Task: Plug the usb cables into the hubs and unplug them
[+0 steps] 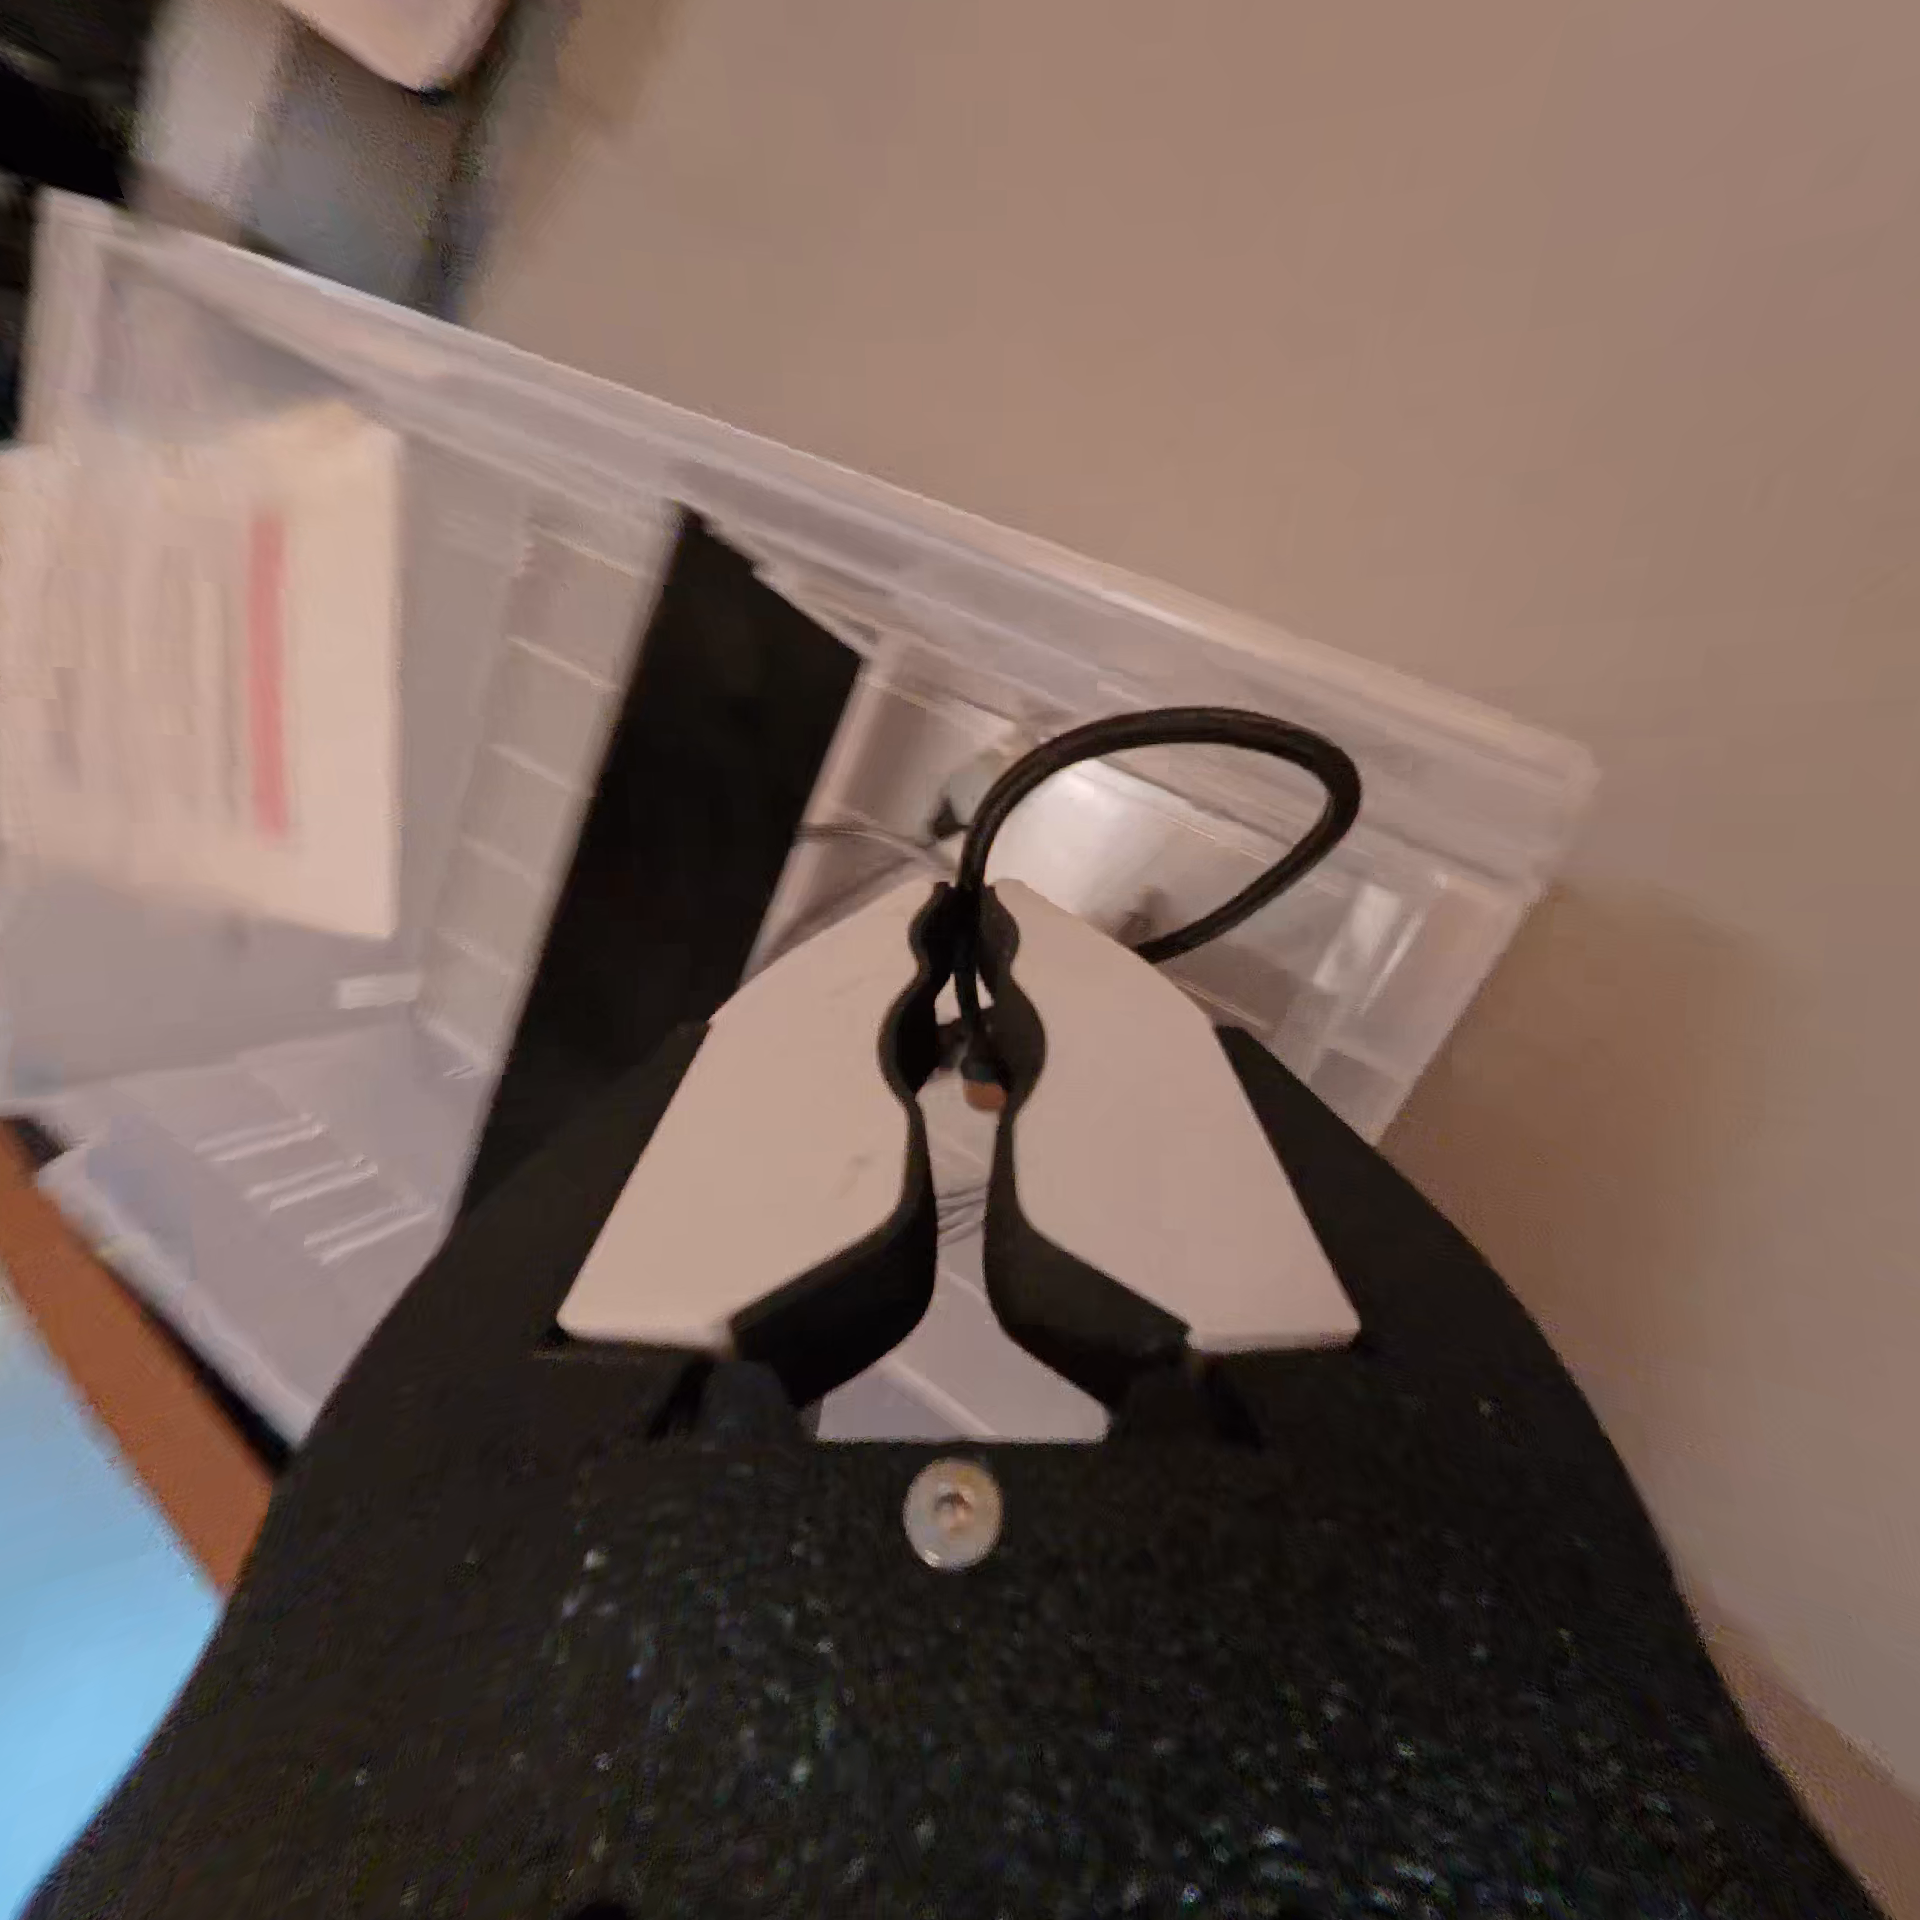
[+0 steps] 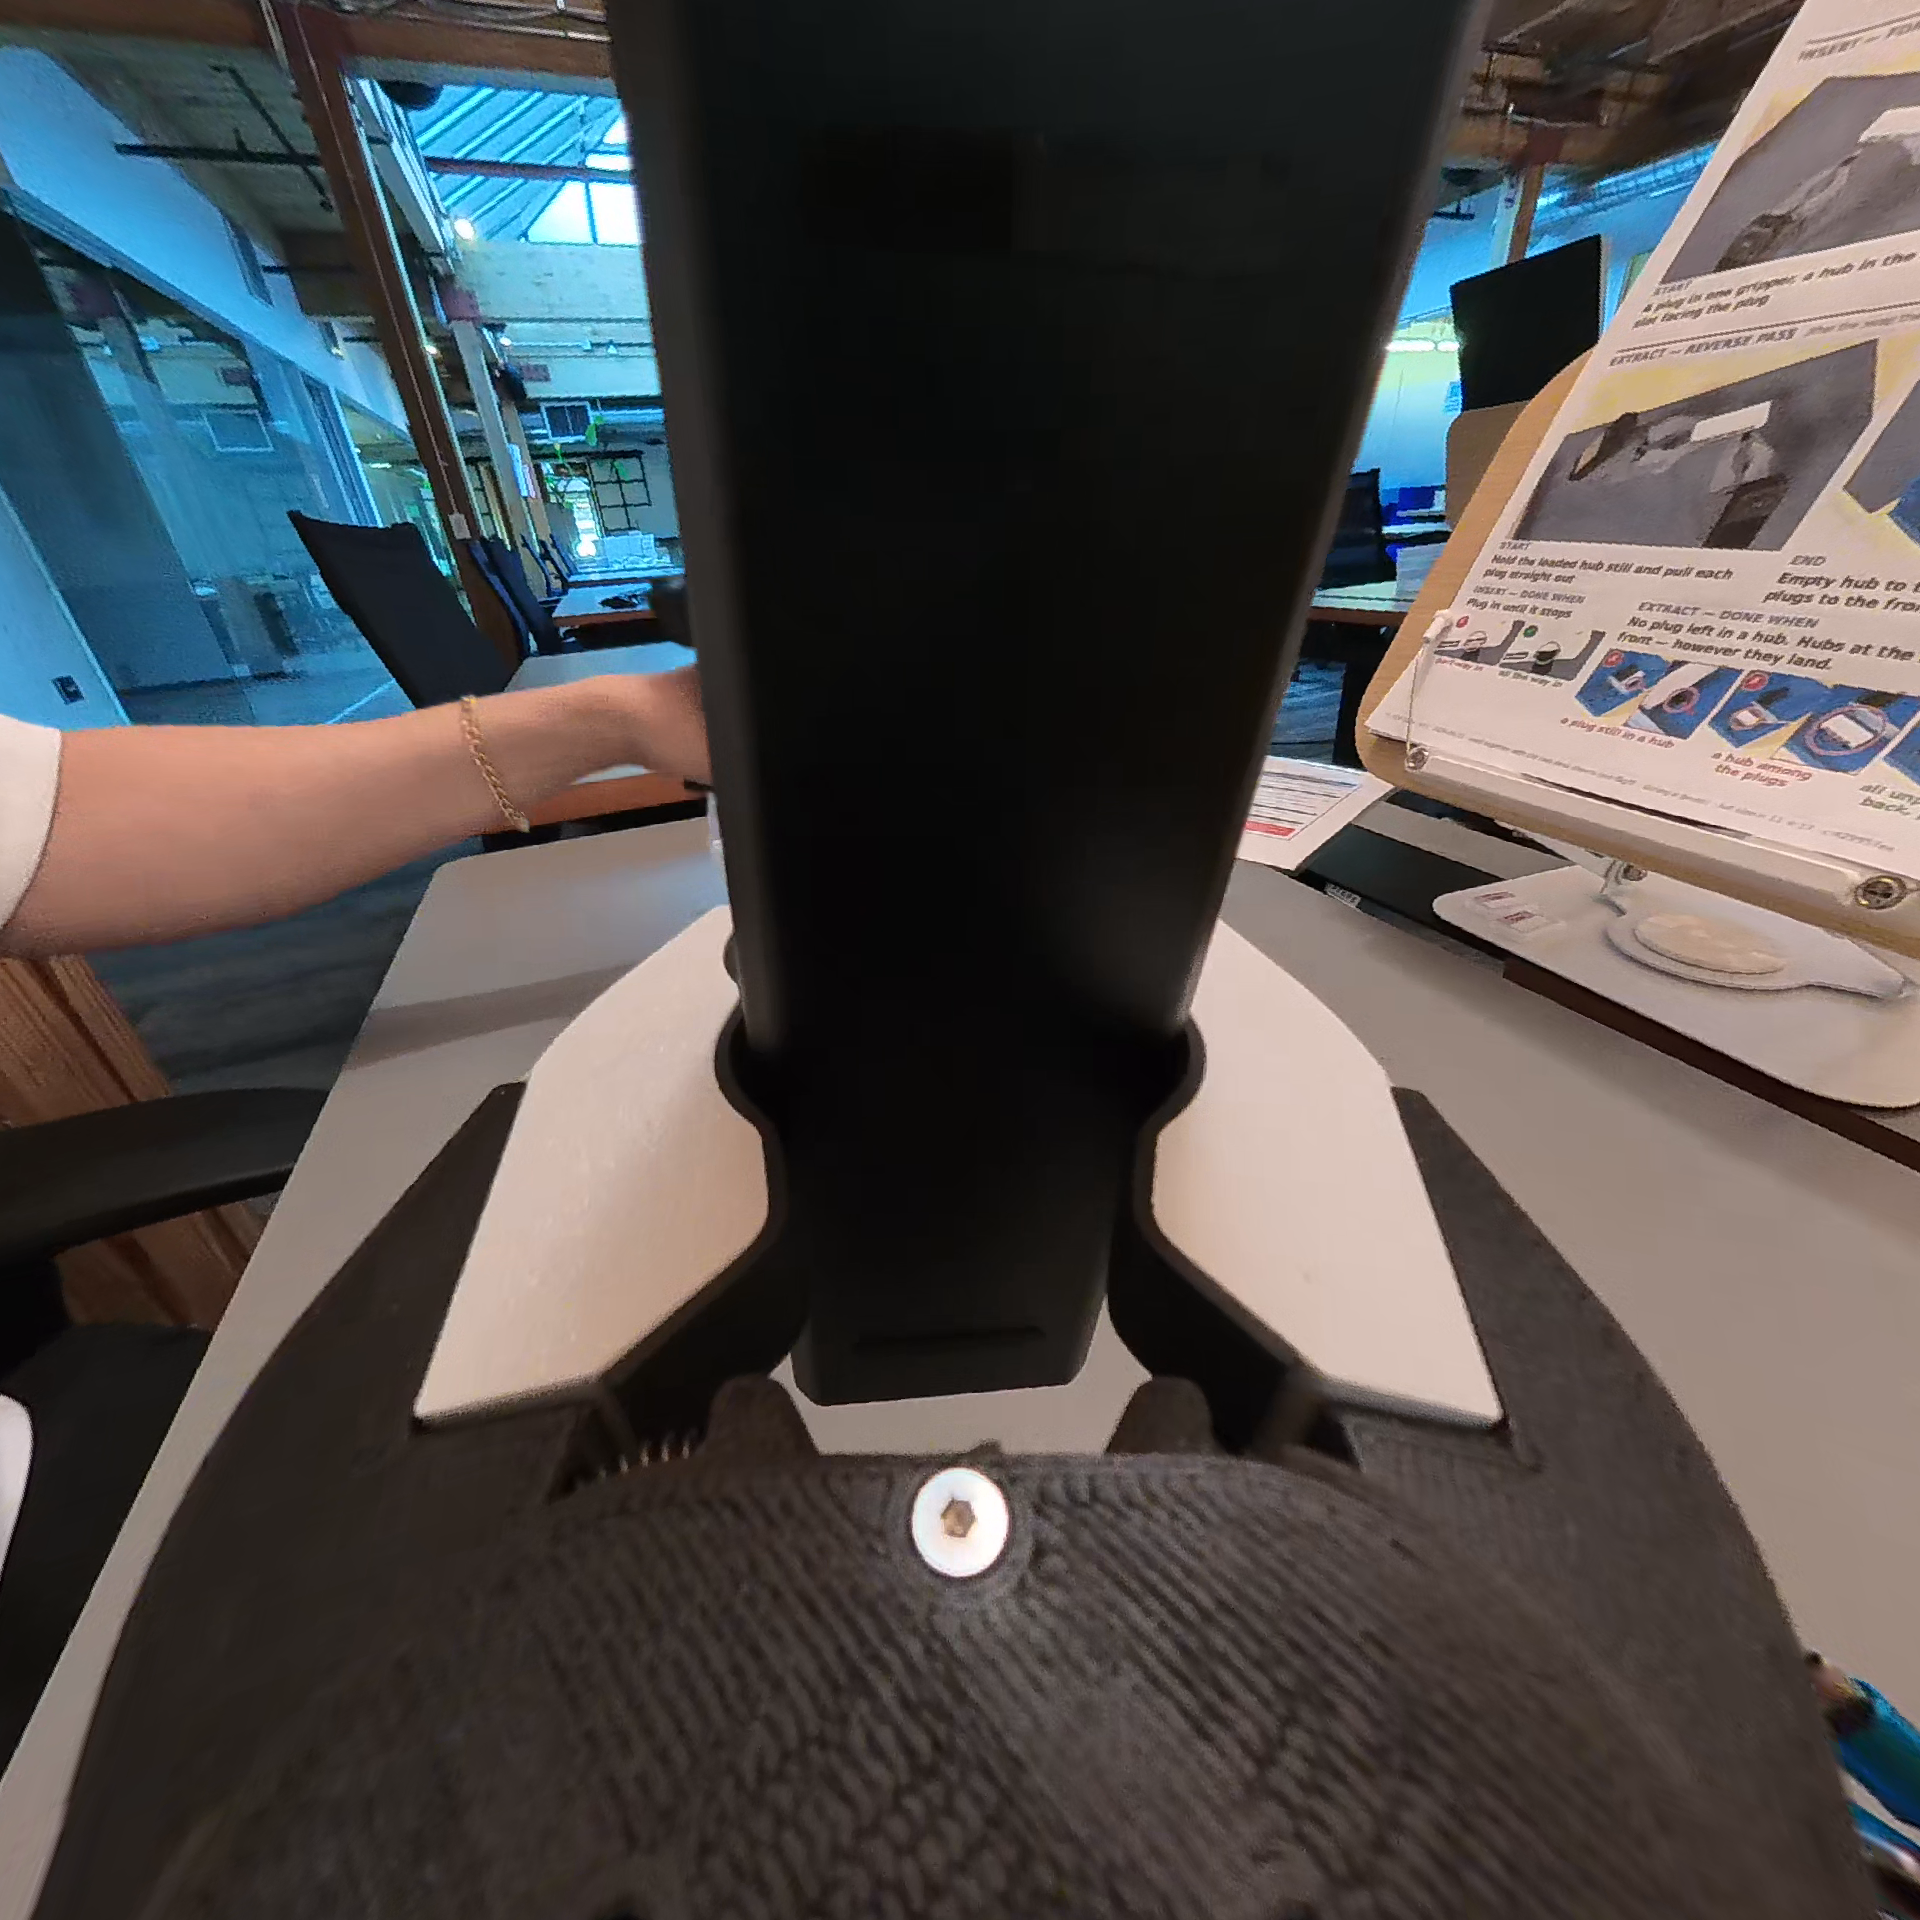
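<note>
USB cable [image 1: 1195, 732] is pinched in the left gripper [image 1: 966, 914], with the jaws nearly together and a black loop of cord arching up and over to the right of the tips. The left wrist view is blurry, so I can't tell whether the jaws are on the plug itself or just on the cord behind it; there's a small metallic bit between the fingers lower down that might be the connector.

The hub [image 2: 966, 623] is a long black bar clamped in the right gripper [image 2: 961, 1049]. Its jaws sit at a medium width around the near end of the bar, which points away from the camera and is raised off the grey table [image 2: 1558, 1195]. In the left view a dark slab [image 1: 686, 831] shows in front of a clear plastic bin [image 1: 1039, 613] and could be the same hub, but I'm not sure.

My guess is we're at the line-up stage, with nothing mated yet as far as I can see. Some tips:

- If the grip is only on the cord, the plug will flop, so regrip on the plug body first.
- Keep the hub dead still and let the left hand do the travelling.
- Get the plug square to the port before pushing, then go straight in until it stops.
- The slack loop could snag on the bin edge.

An instruction sheet on a stand [image 2: 1704, 499] sits to the right.
</note>
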